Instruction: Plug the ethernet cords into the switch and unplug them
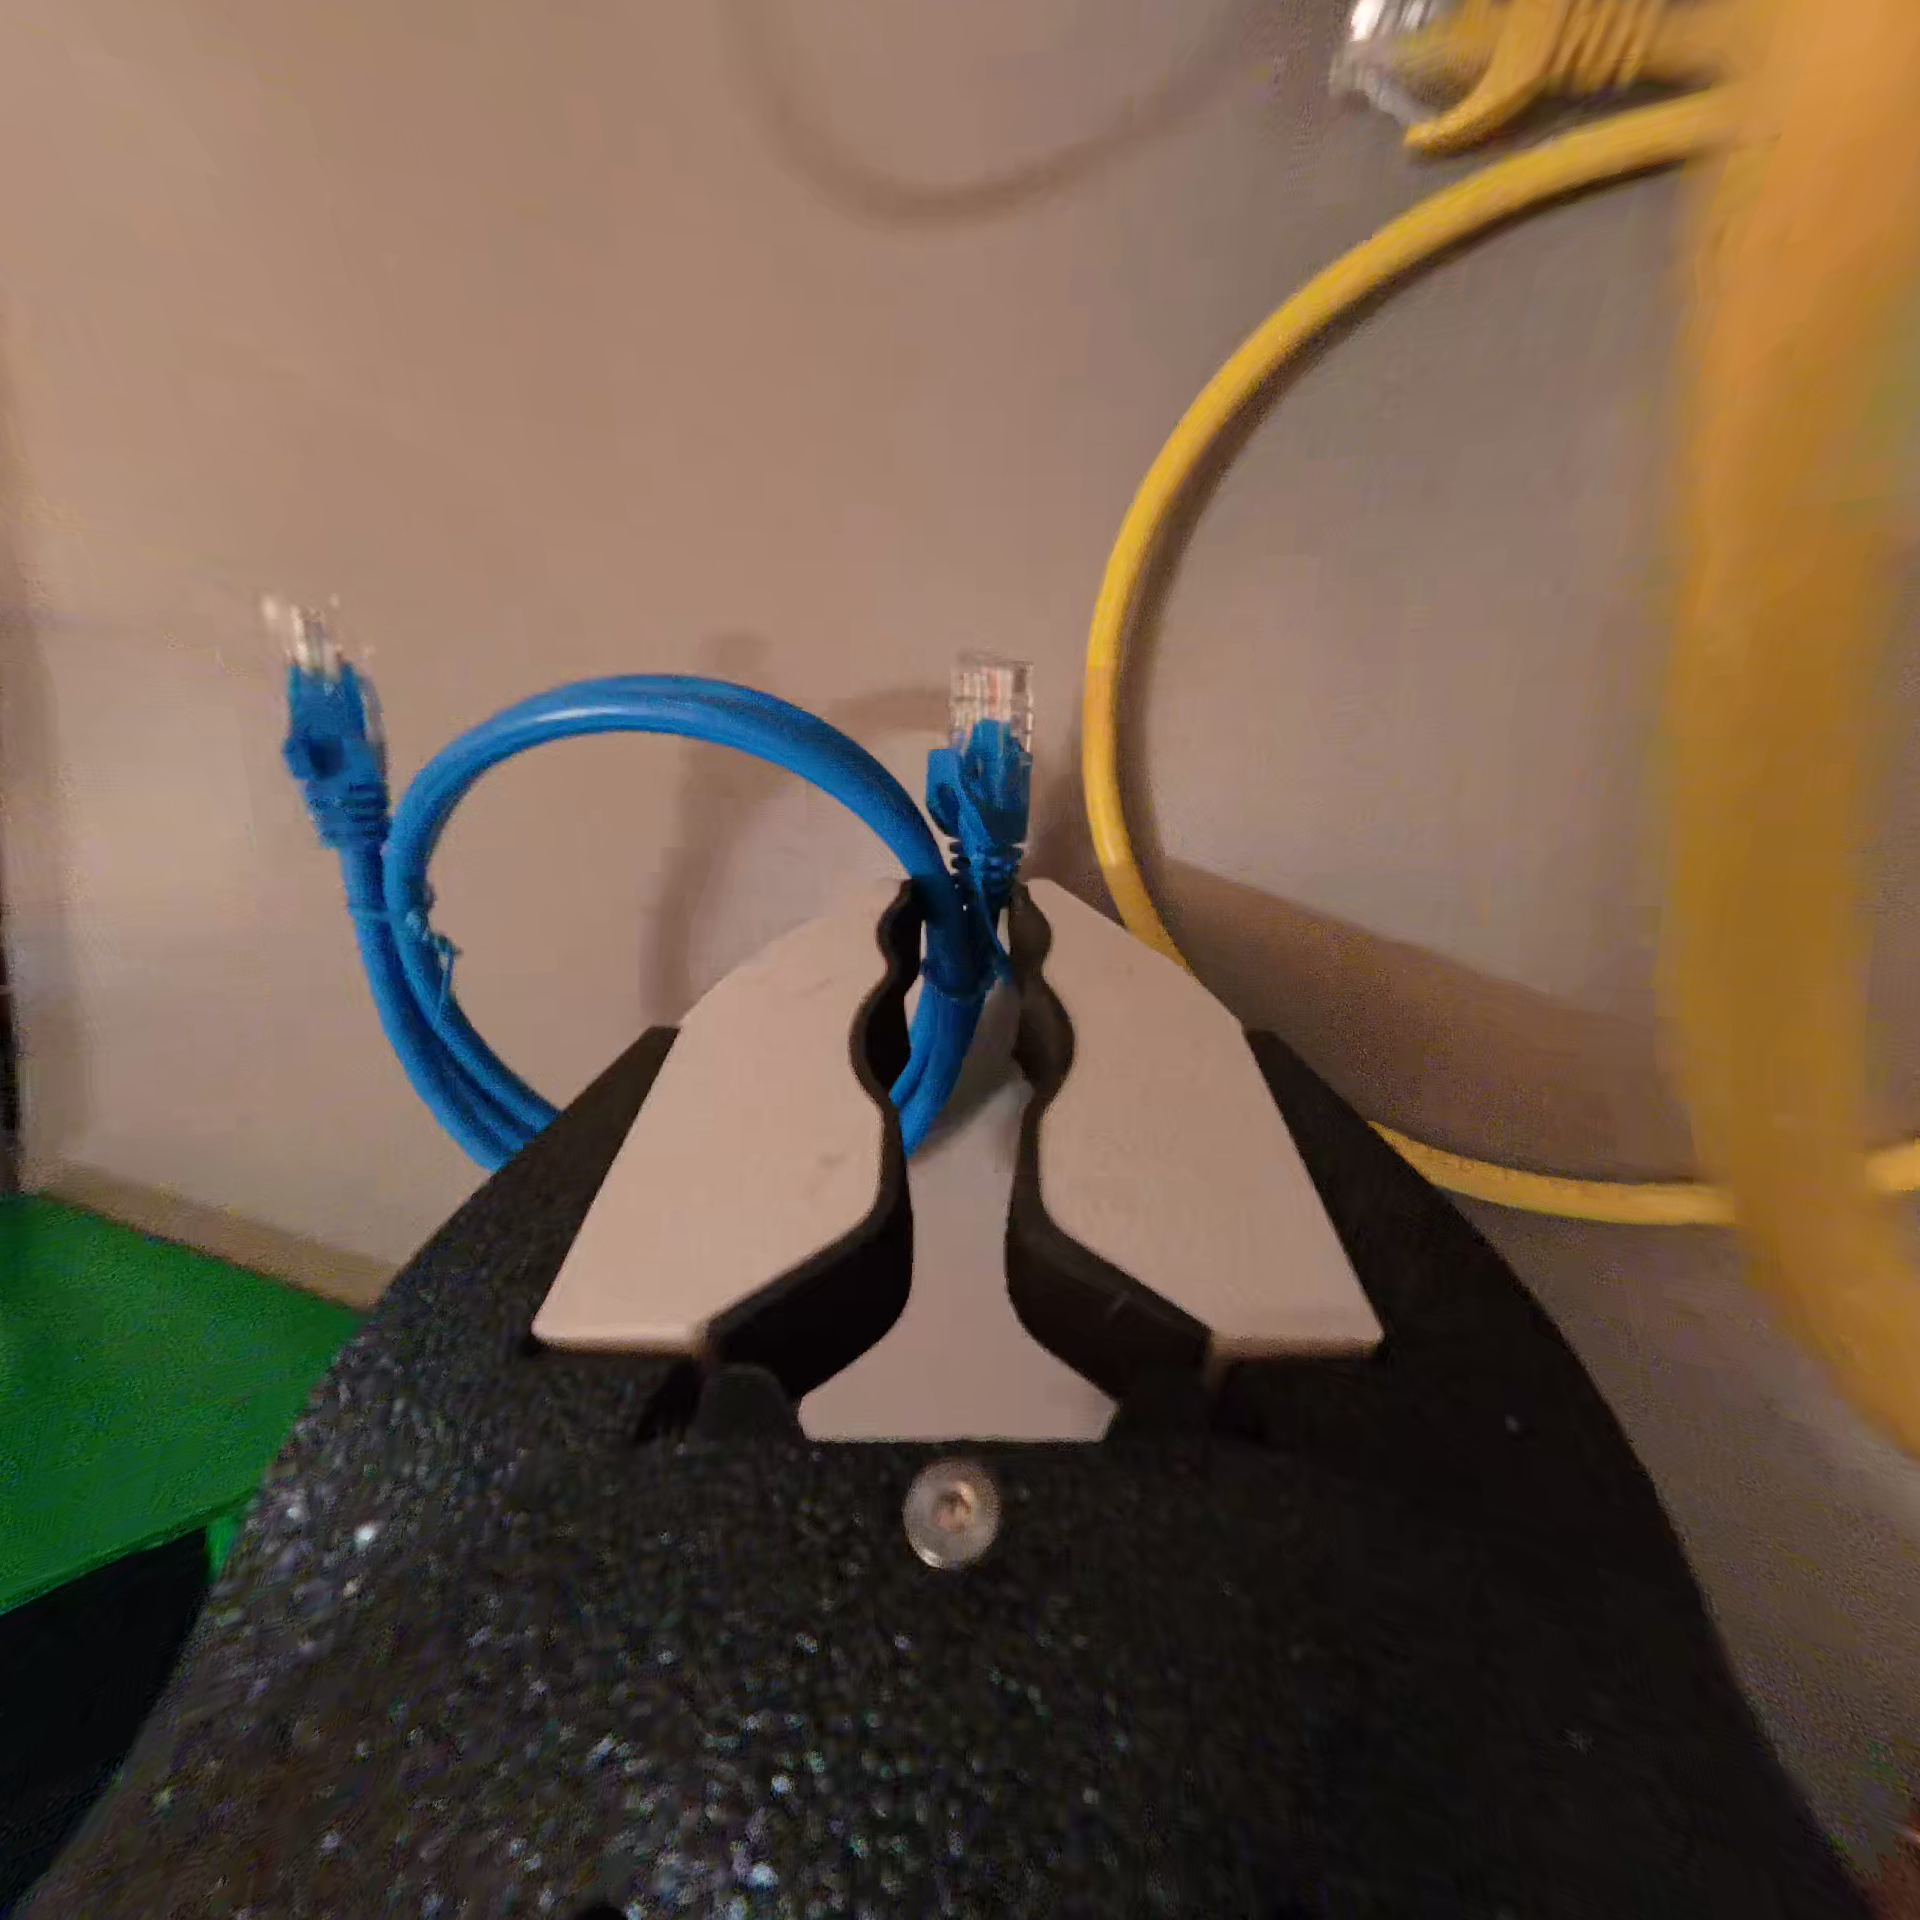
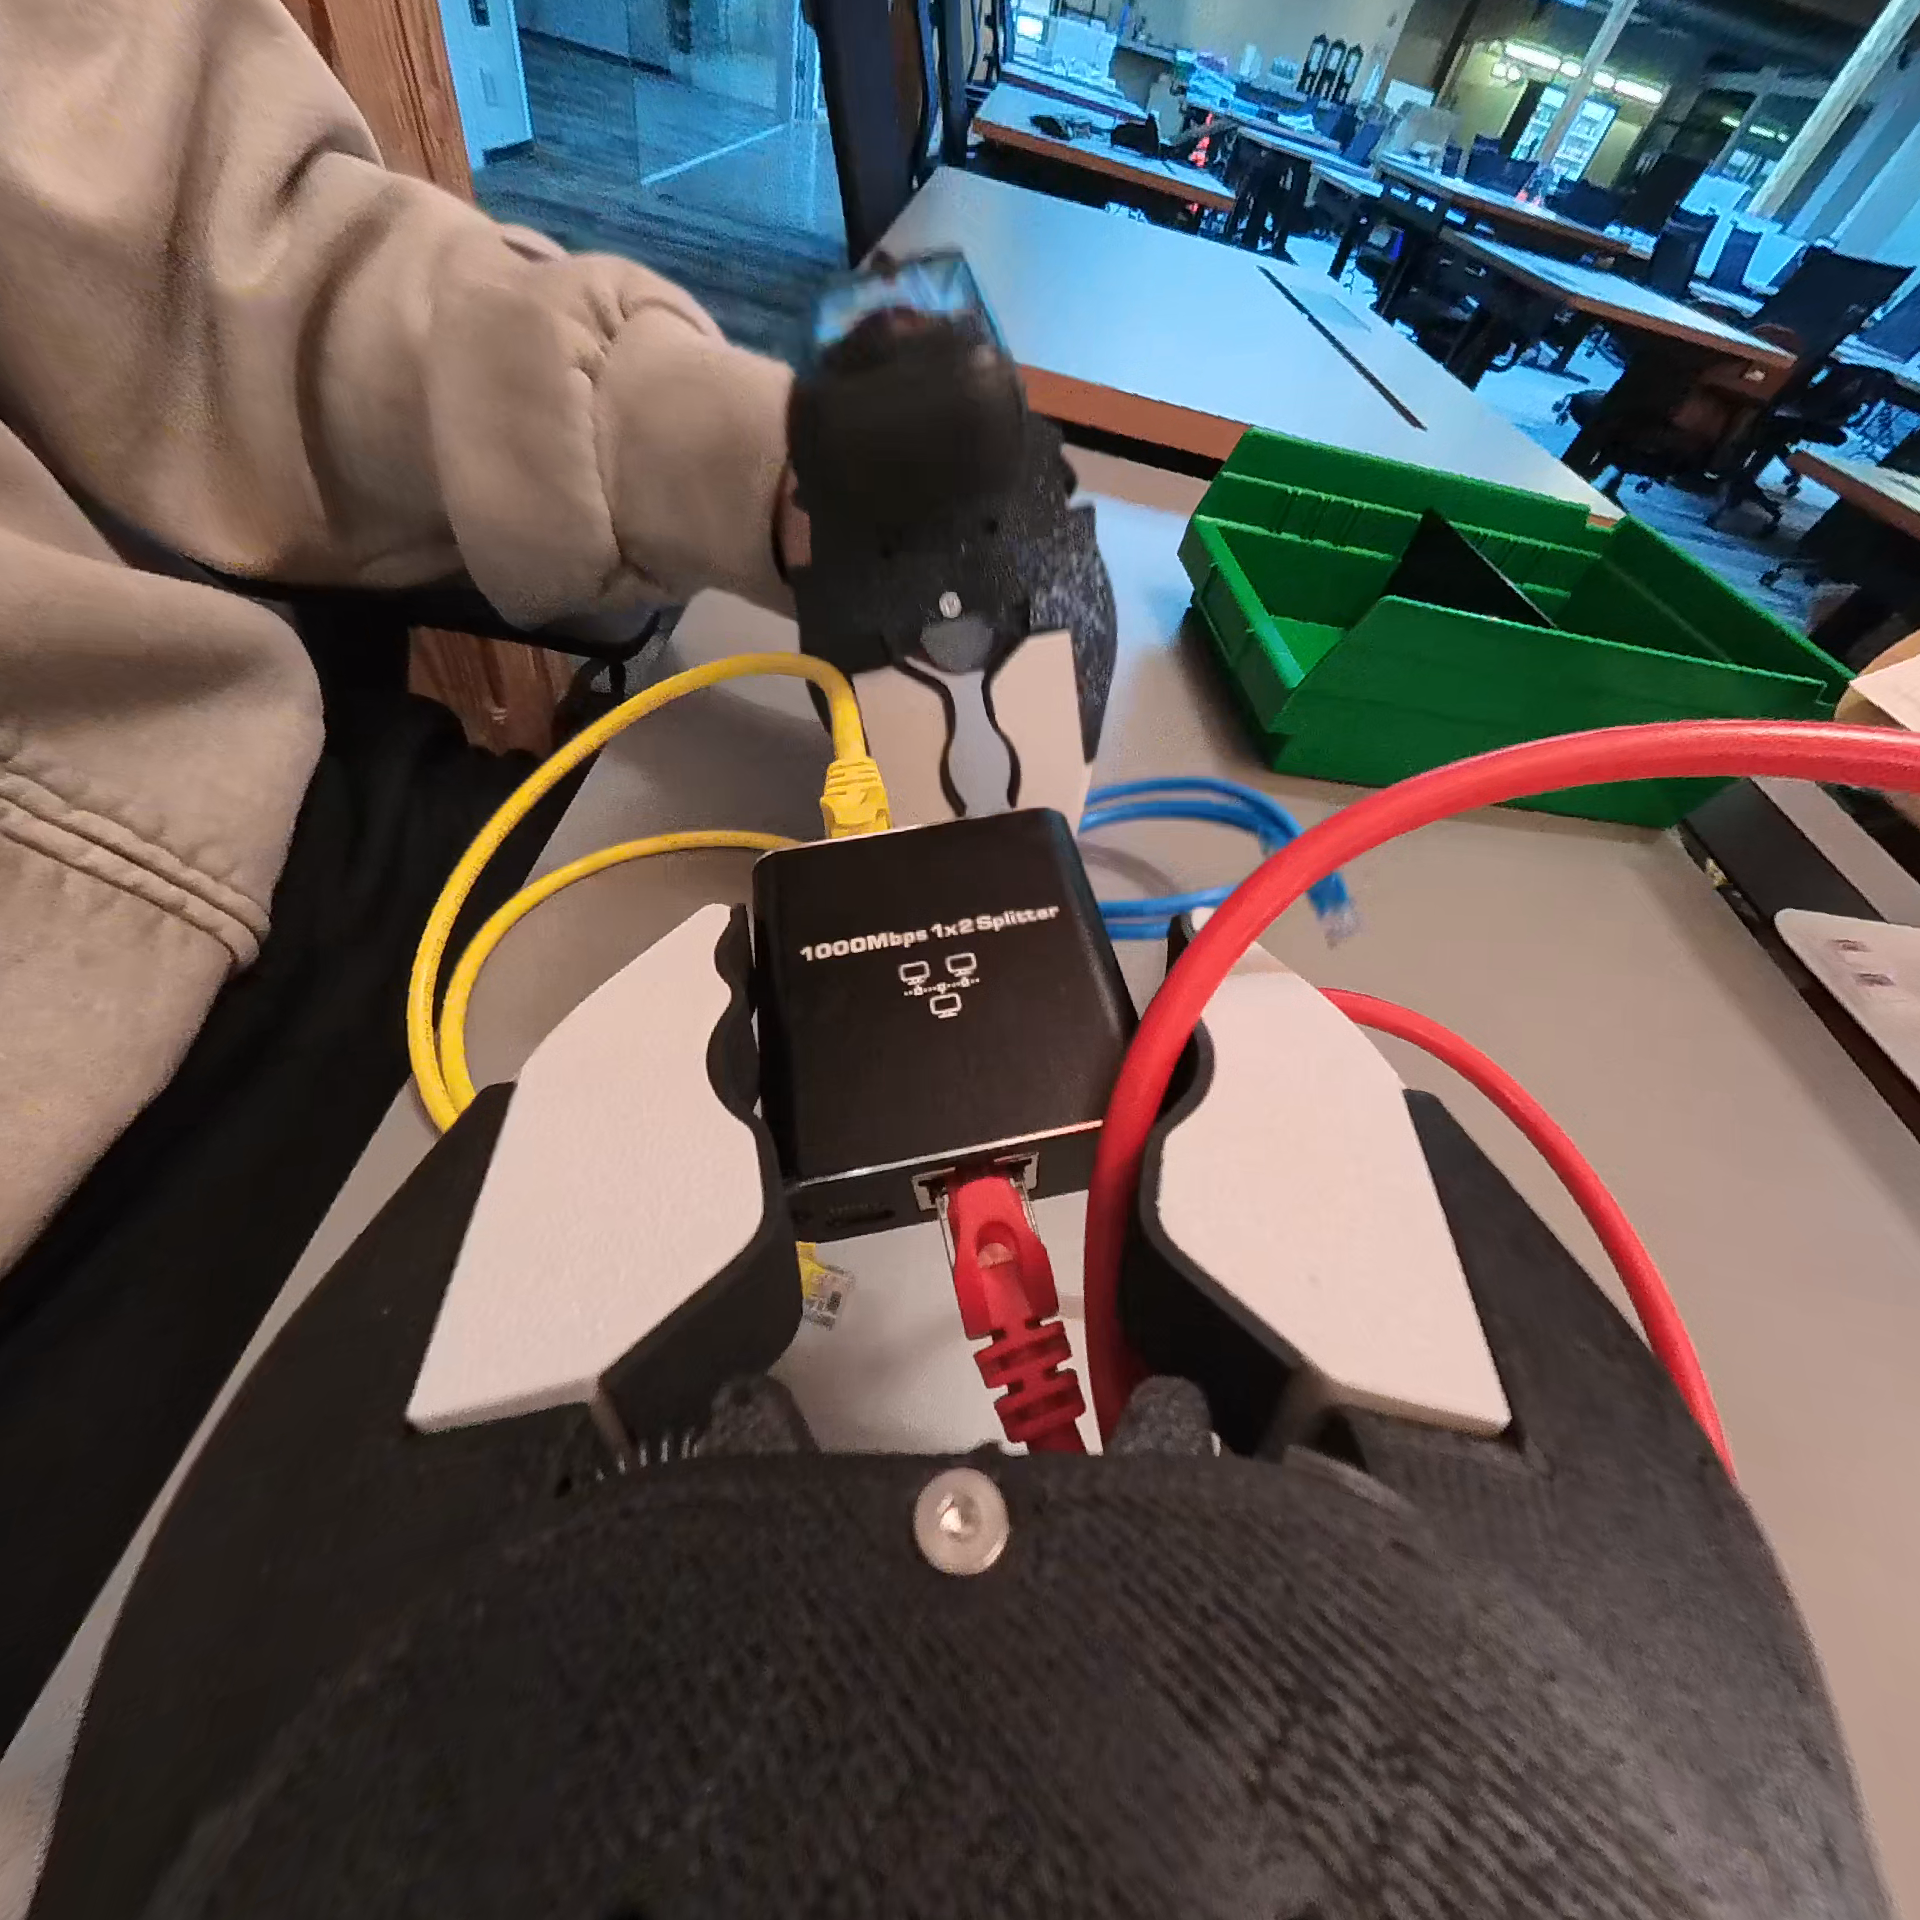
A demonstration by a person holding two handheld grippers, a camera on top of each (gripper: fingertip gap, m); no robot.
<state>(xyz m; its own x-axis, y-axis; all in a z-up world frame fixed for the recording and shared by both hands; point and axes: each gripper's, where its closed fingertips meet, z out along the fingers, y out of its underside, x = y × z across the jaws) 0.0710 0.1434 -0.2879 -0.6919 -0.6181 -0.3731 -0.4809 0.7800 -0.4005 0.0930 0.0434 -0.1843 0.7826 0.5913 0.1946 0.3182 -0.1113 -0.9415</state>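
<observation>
The right gripper (image 2: 951,1049) has its fingers closed around the little black switch (image 2: 935,997), which sits on the grey table (image 2: 1507,1039). A red cord (image 2: 1013,1320) is plugged into the near side. A yellow cord (image 2: 852,790) seems to go into the far side, though that end is partly hidden. The left gripper (image 1: 961,935) pinches the blue cord (image 1: 644,717) between its fingers, near one clear plug. A green bin (image 2: 1455,686) stands further back on the table.
</observation>
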